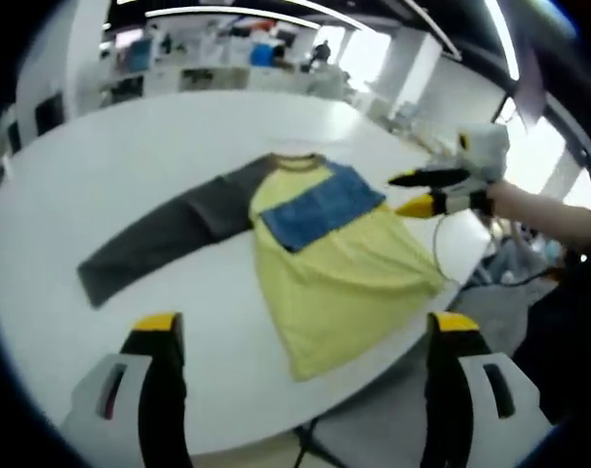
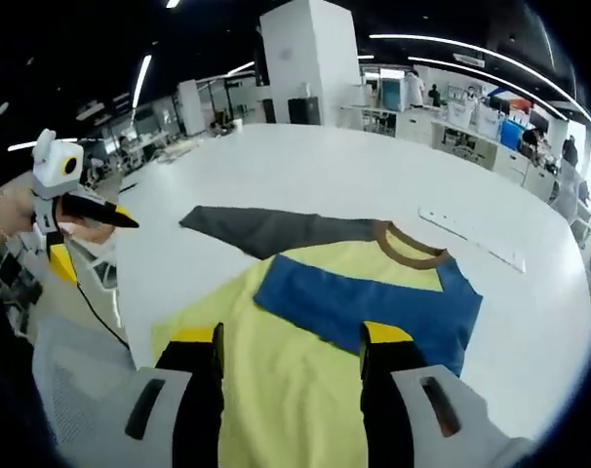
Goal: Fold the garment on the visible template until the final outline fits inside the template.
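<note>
We cannot make out any template outline under the garment [image 1: 339, 263], and in the right gripper view its hem is cut off behind our right tool [image 2: 292, 341] at the bottom of the frame. In the left gripper view the garment lies at centre on the white counter [image 1: 130, 166], well above our left tool [image 1: 300, 327], whose jaws are spread and hold nothing. The right tool's jaws are likewise spread and hover over the yellow body. The collar [image 2: 410, 246] points toward the upper right there; one grey sleeve [image 1: 159, 239] stretches left, the blue sleeve [image 1: 320, 210] folded across the chest.
</note>
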`<state>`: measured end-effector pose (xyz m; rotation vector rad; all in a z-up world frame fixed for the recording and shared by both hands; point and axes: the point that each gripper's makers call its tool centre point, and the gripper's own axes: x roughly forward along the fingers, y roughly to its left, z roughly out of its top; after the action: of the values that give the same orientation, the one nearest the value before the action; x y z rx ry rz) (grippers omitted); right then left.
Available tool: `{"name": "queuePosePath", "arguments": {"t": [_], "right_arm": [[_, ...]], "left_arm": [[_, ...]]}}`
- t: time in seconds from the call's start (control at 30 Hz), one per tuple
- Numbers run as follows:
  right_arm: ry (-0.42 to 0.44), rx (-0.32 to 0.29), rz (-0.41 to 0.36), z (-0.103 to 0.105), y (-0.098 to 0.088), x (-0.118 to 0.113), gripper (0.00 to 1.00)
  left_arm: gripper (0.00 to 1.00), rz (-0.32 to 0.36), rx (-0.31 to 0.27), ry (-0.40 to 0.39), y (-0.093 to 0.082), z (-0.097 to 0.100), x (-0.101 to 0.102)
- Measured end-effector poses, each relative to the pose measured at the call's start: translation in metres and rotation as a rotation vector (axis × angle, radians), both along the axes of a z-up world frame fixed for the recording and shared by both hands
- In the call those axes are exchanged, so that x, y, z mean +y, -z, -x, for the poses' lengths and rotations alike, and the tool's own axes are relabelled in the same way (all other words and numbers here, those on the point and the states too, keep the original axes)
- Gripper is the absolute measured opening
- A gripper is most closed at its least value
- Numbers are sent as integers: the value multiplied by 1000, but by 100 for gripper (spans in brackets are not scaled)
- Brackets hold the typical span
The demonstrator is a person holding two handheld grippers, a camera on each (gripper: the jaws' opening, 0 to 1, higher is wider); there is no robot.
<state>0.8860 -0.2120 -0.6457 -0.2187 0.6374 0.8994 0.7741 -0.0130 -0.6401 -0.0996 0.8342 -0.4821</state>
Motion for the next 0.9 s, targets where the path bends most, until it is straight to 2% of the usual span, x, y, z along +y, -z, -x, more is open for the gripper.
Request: {"name": "queuePosePath", "arguments": {"t": [0.17,0.37,0.47,0.6,0.73,0.8,0.9], "right_arm": [[28,17,-16,10,-16,-24,67],[61,-4,-33,19,-34,-51,74],[70,3,-36,26,-39,-64,78],[119,23,-83,34,-47,-82,81],[150,30,-87,39,-50,-99,86],[175,37,-130,42,-54,-105,89],[175,53,-115,50,-53,-115,90]], "left_arm": [[99,-6,-7,11,-5,1,-5],[99,-13,-16,18,-12,2,-11],[99,-22,-17,23,-13,2,-11],[99,-30,-19,20,-16,5,-10],[99,-36,-16,13,-16,9,-7],[99,-39,-16,13,-17,11,-7],[99,-42,-17,9,-19,15,-6]]}}
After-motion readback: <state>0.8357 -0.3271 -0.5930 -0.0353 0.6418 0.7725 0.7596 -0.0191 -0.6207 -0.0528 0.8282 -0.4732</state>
